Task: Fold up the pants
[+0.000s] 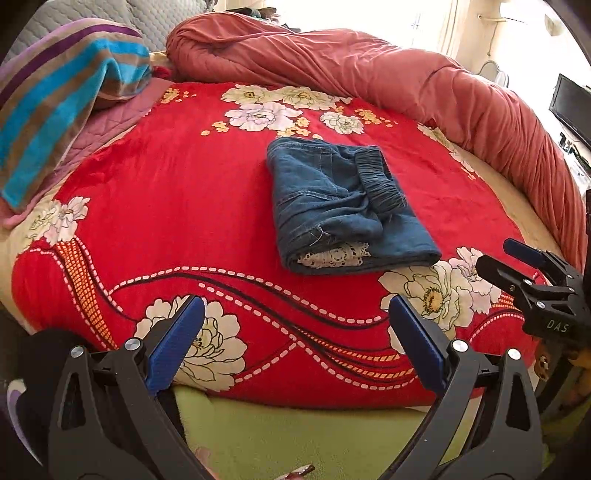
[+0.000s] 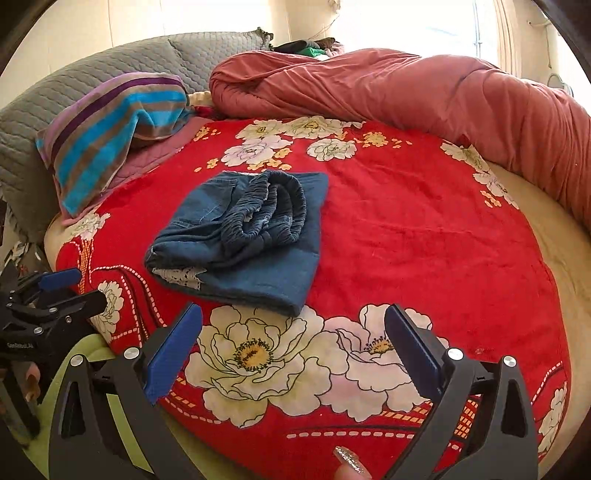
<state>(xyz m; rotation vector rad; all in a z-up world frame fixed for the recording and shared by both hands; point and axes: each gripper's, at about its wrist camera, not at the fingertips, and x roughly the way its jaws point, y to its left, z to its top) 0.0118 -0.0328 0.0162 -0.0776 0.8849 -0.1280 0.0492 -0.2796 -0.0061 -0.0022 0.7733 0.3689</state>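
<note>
A bed (image 2: pixel 443 229) with a red flower blanket (image 1: pixel 166 192) fills the room; bright light comes through the window (image 2: pixel 424 26).

Blanket (image 2: pixel 406 229) open — duvet (image 2: pixel 480 96) behind

The blue denim pants (image 1: pixel 343 206) are lying folded into a compact, roughly rectangular bundle, nothing touching them. Their gathered elastic waistband (image 2: pixel 269 206) is sitting bunched on top, and a strip of white lace trim (image 1: pixel 332 256) is peeking out between the layers at the near edge.
</note>
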